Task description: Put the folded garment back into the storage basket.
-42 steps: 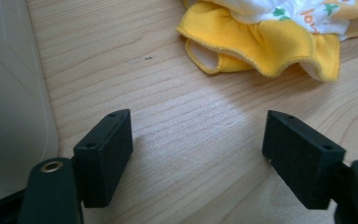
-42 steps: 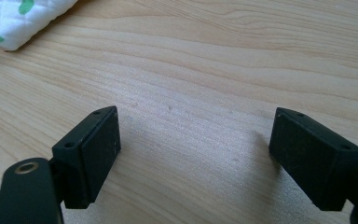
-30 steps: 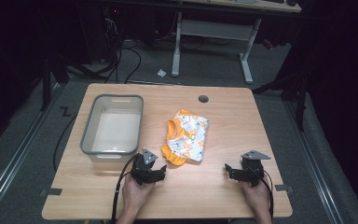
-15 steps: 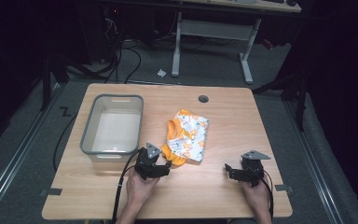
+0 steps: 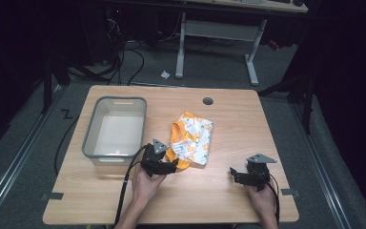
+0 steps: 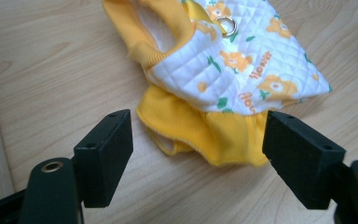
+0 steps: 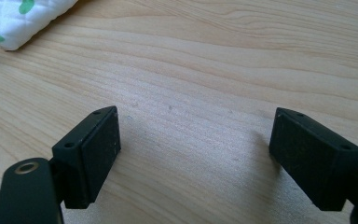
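The little yellow flower garment (image 5: 190,139) lies flat in the middle of the table (image 5: 219,205), not picked up yet. The left gripper (image 6: 198,140) has spread jaws around its yellow hem. The right gripper (image 5: 238,175) waits wide open, lower right. The grey bin (image 5: 91,138) sits left.

Across the earlier pictures to now, the left gripper (image 5: 171,167) travels forward and to the right over the bench (image 5: 219,191), away from the near corner of the grey bin (image 5: 91,138) and up to the small folded garment (image 5: 193,140). A second ago it sat short of the cloth; now its spread fingers (image 6: 105,154) bracket the yellow ruffled hem (image 6: 205,133) at the garment's near edge, one finger on either side of it.
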